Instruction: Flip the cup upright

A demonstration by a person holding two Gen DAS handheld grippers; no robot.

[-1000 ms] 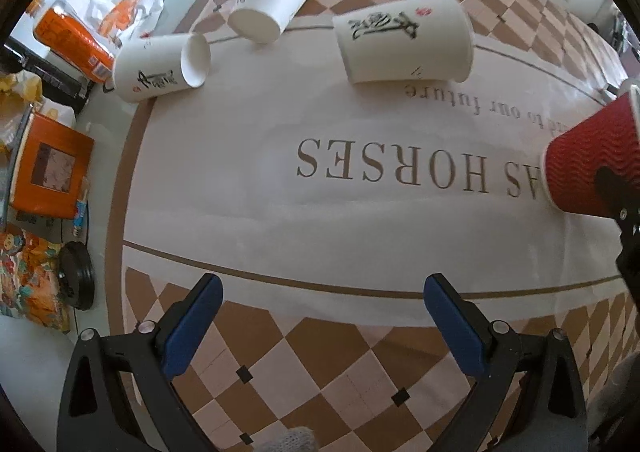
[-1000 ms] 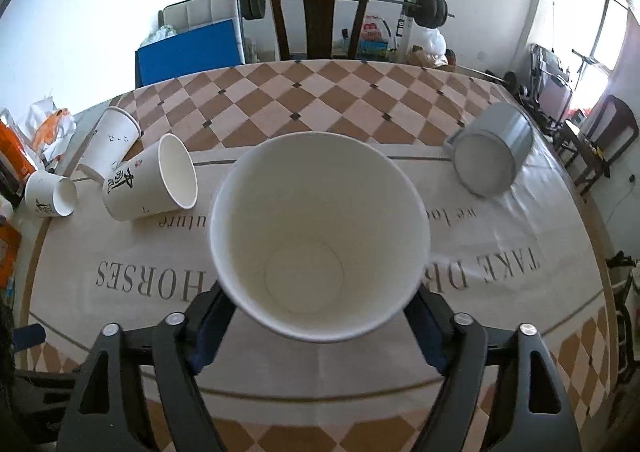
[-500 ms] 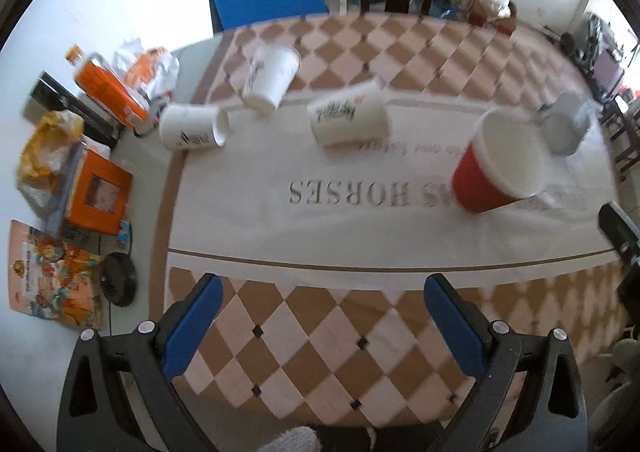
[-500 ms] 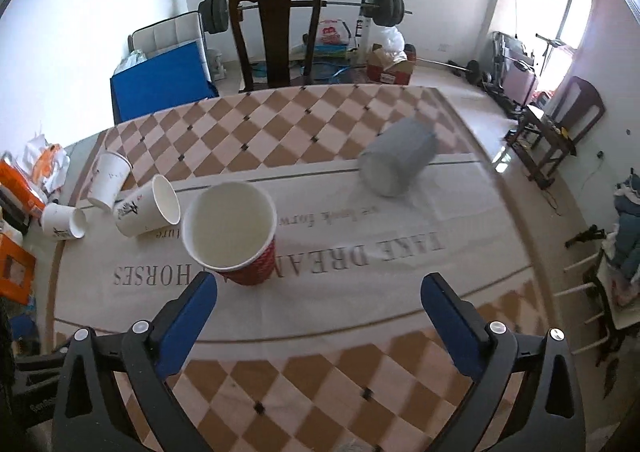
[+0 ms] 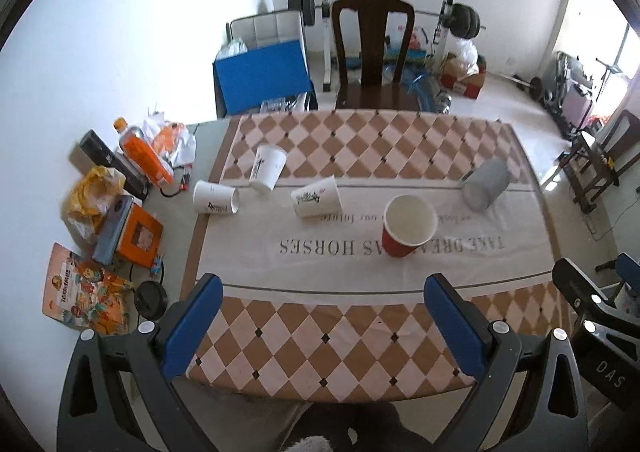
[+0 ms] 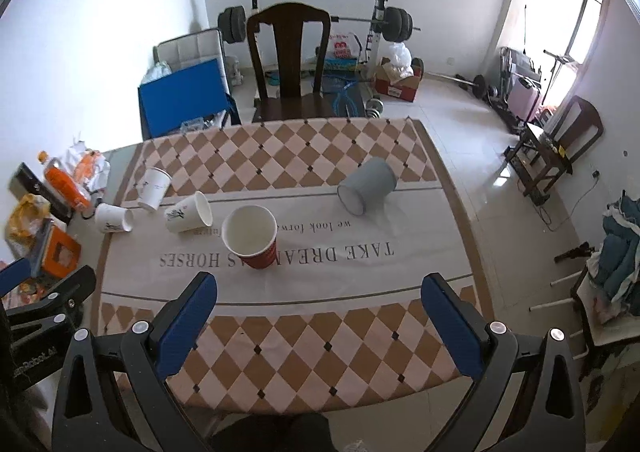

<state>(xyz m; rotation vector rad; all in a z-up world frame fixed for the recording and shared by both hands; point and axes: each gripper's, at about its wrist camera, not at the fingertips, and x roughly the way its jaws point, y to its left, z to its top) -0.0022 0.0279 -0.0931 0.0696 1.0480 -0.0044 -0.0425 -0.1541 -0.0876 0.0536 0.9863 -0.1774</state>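
A red paper cup (image 5: 408, 226) stands upright, mouth up, in the middle of the tablecloth; it also shows in the right wrist view (image 6: 252, 237). A grey cup (image 5: 485, 189) (image 6: 368, 186) lies on its side at the right. Three white cups (image 5: 318, 198) (image 5: 267, 169) (image 5: 215, 198) lie on their sides at the left, and show in the right wrist view as well (image 6: 188, 213). My left gripper (image 5: 320, 322) and right gripper (image 6: 318, 318) are both open and empty, held high above the near table edge.
The table (image 5: 360, 332) has a checked cloth. A wooden chair (image 5: 374, 52) stands behind it. A bottle, bags and boxes (image 5: 120, 208) lie at the table's left end. Gym weights (image 6: 396, 24) stand at the back wall.
My right gripper let go of the red cup, which now stands upright on the cloth. Both grippers pulled back and up, away from the table.
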